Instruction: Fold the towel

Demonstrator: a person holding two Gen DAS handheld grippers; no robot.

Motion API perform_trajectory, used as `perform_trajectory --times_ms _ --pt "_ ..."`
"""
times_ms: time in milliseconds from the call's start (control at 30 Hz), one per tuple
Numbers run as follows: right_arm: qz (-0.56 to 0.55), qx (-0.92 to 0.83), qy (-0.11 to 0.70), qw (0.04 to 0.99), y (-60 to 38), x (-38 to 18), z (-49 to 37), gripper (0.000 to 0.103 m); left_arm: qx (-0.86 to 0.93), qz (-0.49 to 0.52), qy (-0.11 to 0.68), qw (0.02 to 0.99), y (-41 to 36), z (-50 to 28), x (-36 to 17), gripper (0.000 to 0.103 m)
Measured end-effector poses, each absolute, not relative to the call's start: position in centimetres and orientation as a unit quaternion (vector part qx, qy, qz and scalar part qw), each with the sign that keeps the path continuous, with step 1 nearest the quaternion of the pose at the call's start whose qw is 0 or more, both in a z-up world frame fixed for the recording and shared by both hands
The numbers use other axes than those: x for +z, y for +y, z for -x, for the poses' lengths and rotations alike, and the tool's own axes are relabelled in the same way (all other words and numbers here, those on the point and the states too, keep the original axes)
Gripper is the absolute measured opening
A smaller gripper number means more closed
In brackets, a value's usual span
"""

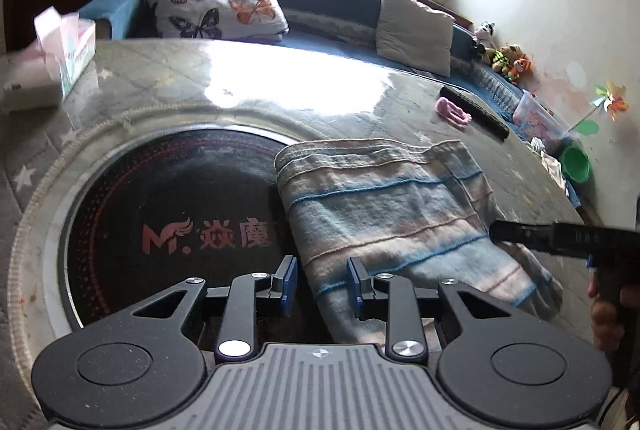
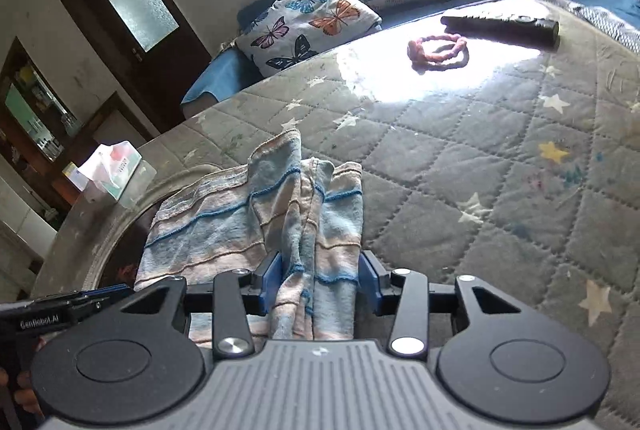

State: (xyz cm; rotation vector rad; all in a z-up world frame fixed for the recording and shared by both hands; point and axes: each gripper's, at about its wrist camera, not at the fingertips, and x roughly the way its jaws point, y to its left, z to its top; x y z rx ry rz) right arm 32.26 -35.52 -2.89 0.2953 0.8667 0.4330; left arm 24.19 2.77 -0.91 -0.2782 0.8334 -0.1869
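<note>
The towel (image 1: 404,226) is lying on the quilted table (image 2: 500,165), its left edge draped over the black disc (image 1: 168,226). A bunched fold is being straddled by the right gripper (image 2: 318,280), fingers spread; whether cloth is being pinched is unclear. The left gripper (image 1: 322,280) is being held over the near edge, fingers apart. A remote (image 2: 500,25) and pink band (image 2: 438,51) are lying far right.

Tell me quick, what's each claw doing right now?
Left claw: open, towel edge between its fingers, not gripped.
Right claw: open around bunched towel, not clamped.
</note>
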Motion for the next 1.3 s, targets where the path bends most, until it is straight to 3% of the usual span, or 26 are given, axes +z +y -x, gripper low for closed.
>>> perform_trajectory --times_ms 267,433,567,1033,1300 --pt "-0.122 0.207 0.407 0.881 -34.3 -2.8 -31.8 0.016 -0.1 0.134 0.407 0.898 2.6 -25.0 -1.5 0.026" --pt "-0.128 0.201 0.403 0.883 -34.0 -2.9 -31.7 0.013 -0.101 0.135 0.409 0.897 2.9 -25.1 -1.6 0.011" --pt "-0.129 0.205 0.402 0.883 -33.4 -2.9 -31.2 0.011 -0.096 0.133 0.407 0.898 3.4 -24.6 -1.3 0.007" --pt "-0.077 0.298 0.419 0.854 -26.7 -2.6 -28.6 0.013 -0.047 0.116 0.403 0.907 9.3 -18.0 0.9 0.007" --pt "-0.036 0.295 0.37 0.88 -26.0 0.8 -28.6 0.016 -0.066 0.107 0.361 0.924 9.2 -20.2 2.9 0.008"
